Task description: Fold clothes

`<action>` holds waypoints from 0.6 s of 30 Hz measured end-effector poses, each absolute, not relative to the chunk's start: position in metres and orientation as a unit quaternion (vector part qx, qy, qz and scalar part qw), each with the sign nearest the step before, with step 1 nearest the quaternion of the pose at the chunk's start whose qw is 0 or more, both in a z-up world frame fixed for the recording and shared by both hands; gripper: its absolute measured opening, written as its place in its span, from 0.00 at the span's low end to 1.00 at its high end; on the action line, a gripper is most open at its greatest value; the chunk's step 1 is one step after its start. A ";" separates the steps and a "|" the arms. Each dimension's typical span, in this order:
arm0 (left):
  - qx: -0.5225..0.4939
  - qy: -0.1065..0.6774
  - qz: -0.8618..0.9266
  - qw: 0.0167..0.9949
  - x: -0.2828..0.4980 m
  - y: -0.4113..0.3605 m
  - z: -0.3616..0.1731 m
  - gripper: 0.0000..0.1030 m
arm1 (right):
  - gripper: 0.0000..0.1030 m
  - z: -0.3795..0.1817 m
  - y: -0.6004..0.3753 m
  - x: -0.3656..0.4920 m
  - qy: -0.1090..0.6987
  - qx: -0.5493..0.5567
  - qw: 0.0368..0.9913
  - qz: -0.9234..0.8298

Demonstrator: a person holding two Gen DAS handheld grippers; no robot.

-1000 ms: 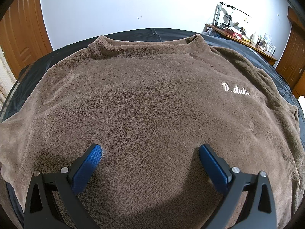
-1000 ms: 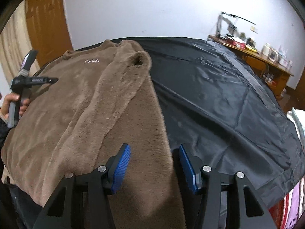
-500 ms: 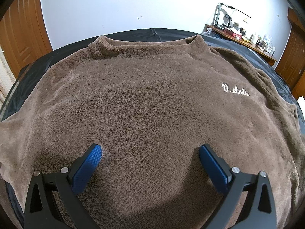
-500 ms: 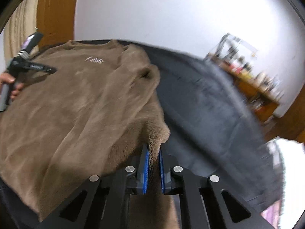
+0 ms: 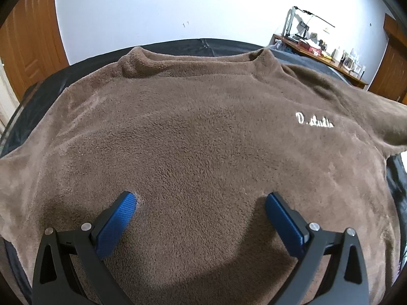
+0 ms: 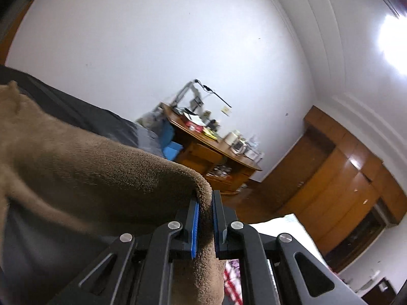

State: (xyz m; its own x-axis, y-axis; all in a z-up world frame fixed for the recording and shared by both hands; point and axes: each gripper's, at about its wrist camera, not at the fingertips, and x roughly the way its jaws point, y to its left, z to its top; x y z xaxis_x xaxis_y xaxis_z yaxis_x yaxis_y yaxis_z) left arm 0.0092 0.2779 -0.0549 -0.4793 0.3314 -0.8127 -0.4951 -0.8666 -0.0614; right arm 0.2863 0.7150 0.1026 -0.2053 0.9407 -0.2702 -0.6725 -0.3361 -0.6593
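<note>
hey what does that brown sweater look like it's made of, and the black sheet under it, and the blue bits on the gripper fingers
Brown sweater: probably fleece or plush knit, going by its matte, nubby pile and soft drape.
Black sheet: likely thin woven synthetic such as nylon, smooth with a faint sheen and creases.
Blue pads: apparently rubber or moulded plastic, with a fine knurled grid texture.

Cluttered wooden desk against white wall; black sheet; wooden wardrobe.

Plain white wall across the top of the frame, with a wooden door at the far left. A cluttered wooden desk sits mid-frame in the right view, brown wardrobes at its right. Bright ceiling light glares upper right.
</note>
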 end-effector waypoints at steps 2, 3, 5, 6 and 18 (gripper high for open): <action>-0.449 0.094 0.855 0.241 0.009 0.279 -0.055 0.99 | 0.09 0.091 0.730 0.269 -0.200 -0.348 0.532 0.746; -0.449 0.095 0.855 0.240 0.009 0.279 -0.055 0.99 | 0.09 0.085 0.736 0.260 -0.196 -0.359 0.527 0.745; -0.449 0.097 0.855 0.240 0.008 0.280 -0.055 0.99 | 0.10 0.075 0.750 0.250 -0.166 -0.375 0.511 0.755; -0.449 0.098 0.855 0.240 0.007 0.281 -0.055 0.99 | 0.10 0.070 0.757 0.247 -0.142 -0.384 0.501 0.763; -0.449 0.101 0.856 0.238 0.008 0.282 -0.056 0.99 | 0.80 0.063 0.703 0.289 -0.017 -0.350 0.366 0.862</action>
